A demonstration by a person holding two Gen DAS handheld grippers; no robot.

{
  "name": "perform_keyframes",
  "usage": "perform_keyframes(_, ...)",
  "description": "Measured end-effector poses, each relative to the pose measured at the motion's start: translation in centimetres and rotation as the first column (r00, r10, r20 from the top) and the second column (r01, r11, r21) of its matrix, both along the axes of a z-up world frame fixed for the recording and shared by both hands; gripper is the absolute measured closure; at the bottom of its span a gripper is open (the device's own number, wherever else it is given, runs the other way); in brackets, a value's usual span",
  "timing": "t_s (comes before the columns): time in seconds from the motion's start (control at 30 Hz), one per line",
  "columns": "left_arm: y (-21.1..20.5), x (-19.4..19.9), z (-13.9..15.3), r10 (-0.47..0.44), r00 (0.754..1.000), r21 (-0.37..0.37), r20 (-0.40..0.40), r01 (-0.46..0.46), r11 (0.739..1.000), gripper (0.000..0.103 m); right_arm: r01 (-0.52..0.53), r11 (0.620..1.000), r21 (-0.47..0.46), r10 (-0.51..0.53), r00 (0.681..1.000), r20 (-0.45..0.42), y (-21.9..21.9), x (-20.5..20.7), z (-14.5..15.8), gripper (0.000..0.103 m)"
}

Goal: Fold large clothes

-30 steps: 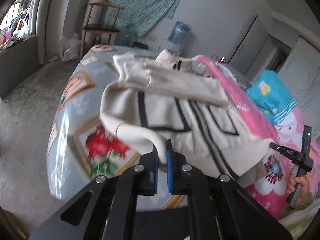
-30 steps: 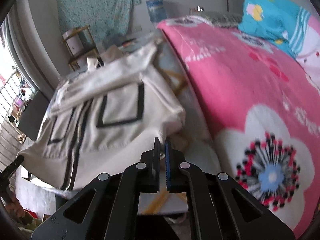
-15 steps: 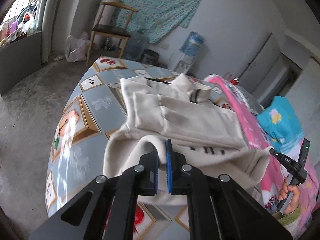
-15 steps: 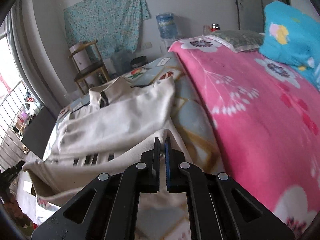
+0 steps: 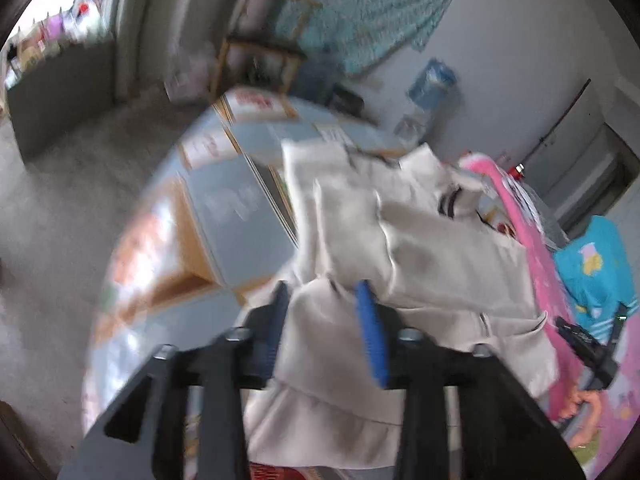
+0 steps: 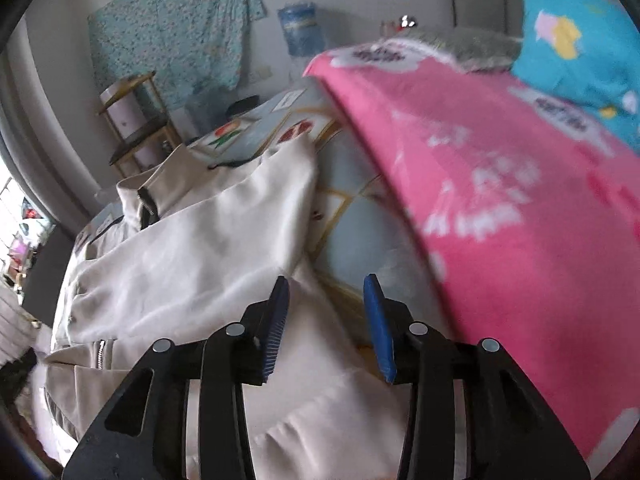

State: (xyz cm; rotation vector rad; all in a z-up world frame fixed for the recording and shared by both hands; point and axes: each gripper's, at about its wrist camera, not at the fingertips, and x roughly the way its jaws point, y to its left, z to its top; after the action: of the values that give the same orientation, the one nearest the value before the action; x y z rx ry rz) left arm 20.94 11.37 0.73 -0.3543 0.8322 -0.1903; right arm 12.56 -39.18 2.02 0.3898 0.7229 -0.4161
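Note:
A cream jacket (image 5: pixel 420 248) with black trim lies folded over itself on the bed's blue picture-print sheet (image 5: pixel 240 208). My left gripper (image 5: pixel 324 296) is open, its blue pads apart, with the folded hem lying loose between and under them. My right gripper (image 6: pixel 326 288) is open too, over the jacket's (image 6: pixel 192 256) right edge. The jacket's collar (image 6: pixel 140 196) lies at the far end. The other gripper (image 5: pixel 588 348) and the hand holding it show at the left wrist view's right edge.
A pink flowered blanket (image 6: pixel 500 208) covers the bed's right side, with a blue cushion (image 6: pixel 580 40) on it. A wooden shelf (image 5: pixel 260 52) and a water bottle (image 5: pixel 432 80) stand by the far wall. Grey floor (image 5: pixel 60 208) lies to the left of the bed.
Both grippers carried the jacket's lower hem up over the body, then opened and let it go. The hem now lies on the folded jacket.

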Motion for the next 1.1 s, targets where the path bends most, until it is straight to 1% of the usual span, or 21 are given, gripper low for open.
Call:
perform_keyframes(0.07, 1.0, -1.3, 1.1, 0.012, 0.999, 0.001, 0.034, -0.012, 1.0, 0.06, 0.006, 1.0, 0.004, -0.006, 1.0, 0.006, -0.3, -1.6, 0.7, 0.053)
perform_keyframes(0.13, 1.8, -2.5, 1.4, 0.02, 0.999, -0.008, 0.033, -0.019, 1.0, 0.057, 0.001, 1.0, 0.029, -0.001, 1.0, 0.008, -0.4, -3.1, 1.0, 0.045)
perform_keyframes(0.23, 2.5, -4.3, 0.8, 0.005, 1.0, -0.055, -0.012, -0.006, 0.998, 0.053, -0.036, 0.993, 0.113, 0.036, 0.999, 0.001, 0.0, -5.1, 0.3, 0.033)
perform_keyframes(0.33, 3.0, -6.2, -1.2, -0.018, 0.995, -0.153, -0.097, 0.003, 0.988, 0.048, -0.063, 0.969, 0.237, 0.068, 0.998, -0.014, 0.5, -7.1, -1.1, 0.032)
perform_keyframes(0.37, 3.3, -6.8, -2.3, -0.027, 0.99, -0.212, -0.138, -0.003, 0.977, 0.047, -0.061, 0.962, 0.267, 0.069, 0.997, -0.02, 0.8, -7.7, -1.6, 0.032)
perform_keyframes(0.4, 3.3, -7.1, -3.0, -0.034, 0.986, -0.252, -0.164, -0.009, 0.968, 0.046, -0.061, 0.952, 0.3, 0.07, 0.997, -0.022, 1.1, -8.4, -2.2, 0.032)
perform_keyframes(0.47, 3.6, -7.6, -4.8, -0.04, 0.976, -0.331, -0.215, -0.035, 0.943, 0.046, -0.057, 0.945, 0.321, 0.07, 0.997, -0.028, 1.5, -8.9, -3.0, 0.032)
perform_keyframes(0.53, 4.0, -7.6, -6.7, -0.045, 0.961, -0.42, -0.271, -0.076, 0.904, 0.045, -0.044, 0.94, 0.338, 0.061, 0.997, -0.041, 1.7, -9.0, -3.8, 0.032)
perform_keyframes(0.57, 4.4, -7.6, -7.3, -0.05, 0.962, -0.496, -0.267, -0.093, 0.863, 0.043, -0.041, 0.935, 0.353, 0.057, 0.998, -0.037, 1.6, -8.9, -4.2, 0.032)
perform_keyframes(0.7, 5.3, -6.8, -7.5, -0.002, 0.968, -0.58, -0.249, -0.148, 0.801, 0.042, -0.043, 0.922, 0.384, 0.036, 0.999, 0.025, 0.9, -8.3, -4.6, 0.032)
perform_keyframes(0.77, 5.4, -6.3, -7.4, 0.037, 0.971, -0.597, -0.237, -0.175, 0.783, 0.042, -0.03, 0.917, 0.399, 0.004, 0.998, 0.068, 0.0, -8.0, -4.9, 0.035)
perform_keyframes(0.8, 5.3, -6.1, -7.3, 0.058, 0.971, -0.598, -0.233, -0.19, 0.779, 0.042, -0.019, 0.916, 0.402, -0.015, 0.997, 0.081, -0.4, -7.7, -5.0, 0.038)
perform_keyframes(0.83, 5.1, -5.9, -7.1, 0.081, 0.97, -0.59, -0.228, -0.204, 0.781, 0.042, -0.006, 0.913, 0.409, -0.038, 0.994, 0.099, -0.9, -7.2, -5.1, 0.041)
perform_keyframes(0.87, 4.7, -5.7, -6.9, 0.108, 0.969, -0.57, -0.224, -0.22, 0.792, 0.042, 0.008, 0.912, 0.411, -0.061, 0.992, 0.114, -1.2, -6.8, -5.3, 0.043)
perform_keyframes(0.9, 4.4, -5.5, -6.8, 0.126, 0.968, -0.549, -0.219, -0.229, 0.804, 0.043, 0.018, 0.914, 0.405, -0.074, 0.99, 0.122, -1.3, -6.5, -5.3, 0.047)
perform_keyframes(0.93, 3.8, -5.4, -6.5, 0.152, 0.967, -0.509, -0.206, -0.238, 0.827, 0.048, 0.036, 0.923, 0.383, -0.09, 0.988, 0.124, -1.2, -6.1, -5.3, 0.053)
perform_keyframes(0.97, 3.3, -5.1, -6.3, 0.17, 0.966, -0.461, -0.192, -0.242, 0.854, 0.061, 0.052, 0.933, 0.355, -0.1, 0.988, 0.118, -1.1, -5.6, -5.2, 0.057)
perform_keyframes(1.0, 2.2, -4.7, -5.8, 0.189, 0.967, -0.354, -0.173, -0.24, 0.904, 0.069, 0.061, 0.941, 0.333, -0.103, 0.988, 0.111, -0.9, -5.1, -5.1, 0.072)
perform_keyframes(1.03, 0.8, -4.4, -5.0, 0.189, 0.972, -0.225, -0.139, -0.217, 0.95, 0.08, 0.066, 0.954, 0.292, -0.096, 0.991, 0.089, -0.3, -4.5, -4.9, 0.087)
perform_keyframes(1.07, -0.2, -4.3, -4.4, 0.18, 0.978, -0.147, -0.105, -0.194, 0.97, 0.087, 0.065, 0.965, 0.253, -0.087, 0.993, 0.075, 0.2, -4.1, -4.5, 0.088)
perform_keyframes(1.1, -1.5, -4.7, -3.2, 0.155, 0.987, -0.05, -0.041, -0.157, 0.986, 0.088, 0.061, 0.974, 0.219, -0.08, 0.994, 0.076, 0.6, -4.0, -4.0, 0.091)
